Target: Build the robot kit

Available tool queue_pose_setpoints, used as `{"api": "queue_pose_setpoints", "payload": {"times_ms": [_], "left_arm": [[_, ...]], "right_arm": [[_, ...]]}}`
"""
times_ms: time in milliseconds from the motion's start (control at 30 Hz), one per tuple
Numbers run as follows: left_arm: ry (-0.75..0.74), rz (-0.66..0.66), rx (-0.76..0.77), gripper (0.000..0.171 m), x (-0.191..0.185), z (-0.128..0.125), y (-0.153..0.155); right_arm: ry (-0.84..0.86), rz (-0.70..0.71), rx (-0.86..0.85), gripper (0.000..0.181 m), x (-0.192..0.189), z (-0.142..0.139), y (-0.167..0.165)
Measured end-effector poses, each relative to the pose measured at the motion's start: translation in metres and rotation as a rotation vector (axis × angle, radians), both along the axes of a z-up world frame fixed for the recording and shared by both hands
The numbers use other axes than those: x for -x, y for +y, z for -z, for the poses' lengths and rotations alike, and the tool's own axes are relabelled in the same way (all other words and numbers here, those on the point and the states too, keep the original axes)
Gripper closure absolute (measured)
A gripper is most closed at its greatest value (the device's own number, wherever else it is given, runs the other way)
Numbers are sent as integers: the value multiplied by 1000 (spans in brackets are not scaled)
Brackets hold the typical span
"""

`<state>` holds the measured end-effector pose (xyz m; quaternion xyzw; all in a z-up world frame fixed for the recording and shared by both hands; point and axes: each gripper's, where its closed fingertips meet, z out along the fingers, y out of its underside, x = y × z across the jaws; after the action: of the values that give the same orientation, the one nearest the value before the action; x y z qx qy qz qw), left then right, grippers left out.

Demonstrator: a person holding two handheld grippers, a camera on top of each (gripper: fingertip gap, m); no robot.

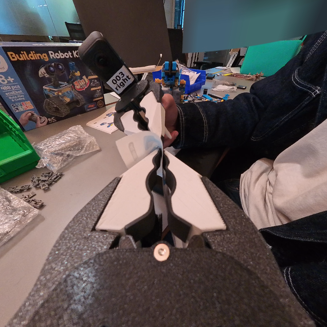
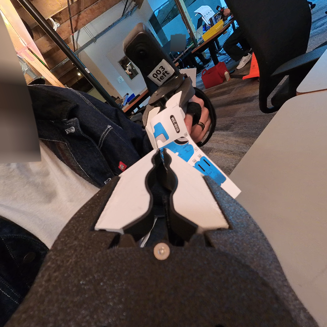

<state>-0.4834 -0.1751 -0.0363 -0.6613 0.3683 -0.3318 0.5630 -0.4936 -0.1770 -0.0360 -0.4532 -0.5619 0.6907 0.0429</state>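
L gripper [image 1: 161, 152]: jaws nearly together, pinched on a sticker sheet [image 1: 134, 150], white w/ blue print. Sheet runs edge-on down the gap betw. the fingers and curls out past the tips toward the left.

R gripper [image 2: 161, 150]: jaws also narrow, clamped on the same sheet [image 2: 184, 150]; from its cam the sheet fans out ahead and to the right of the tips, blue shapes and small marks on it, far end reaching the L gripper opposite.

Both grippers face each other tip to tip, sheet betw. them, held off the table [image 1: 74, 177] in front of a person in dark denim jacket [image 1: 256, 115] over white shirt.

In L view, R gripper [image 1: 141, 123] sits just ahead of L tips, person's hand [image 1: 169, 113] on its grip. In R view, L gripper [image 2: 164, 113] just ahead, hand [image 2: 198, 122] w/ ring on its grip.

Around, L view:
- left of gripper: clear plastic bags [image 1: 67, 143], loose grey pieces [image 1: 46, 178], green bin [image 1: 16, 150]
- ahead-left: printed kit box [image 1: 51, 85], instruction booklet [image 1: 104, 123] lying flat
- ahead, beyond R gripper: blue-and-grey brick model [image 1: 170, 77] standing upright, blue tray [image 1: 192, 79] behind it, scattered small parts [image 1: 203, 98] beside it

R view: table edge [image 2: 283, 159] to the right, black office chair [image 2: 276, 53] ahead-right, carpet below.
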Motion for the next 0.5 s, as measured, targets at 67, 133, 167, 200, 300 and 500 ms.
{"api": "queue_pose_setpoints", "payload": {"times_ms": [67, 133, 167, 200, 300, 500], "left_arm": [[3, -5, 5, 171, 1, 1, 1], [1, -9, 11, 171, 3, 1, 1], [0, -13, 13, 171, 4, 0, 2], [0, -17, 18, 171, 4, 1, 2], [-6, -33, 39, 171, 8, 3, 6], [-29, -106, 160, 171, 31, 17, 21]], "right_arm": [[-1, 8, -1, 181, 1, 0, 2], [4, 26, -5, 181, 1, -1, 5], [3, 33, -7, 181, 2, -1, 7], [5, 41, -15, 181, 2, -1, 8], [8, 85, -66, 181, 5, 1, 13], [31, 316, -336, 181, 21, 8, 39]]}}
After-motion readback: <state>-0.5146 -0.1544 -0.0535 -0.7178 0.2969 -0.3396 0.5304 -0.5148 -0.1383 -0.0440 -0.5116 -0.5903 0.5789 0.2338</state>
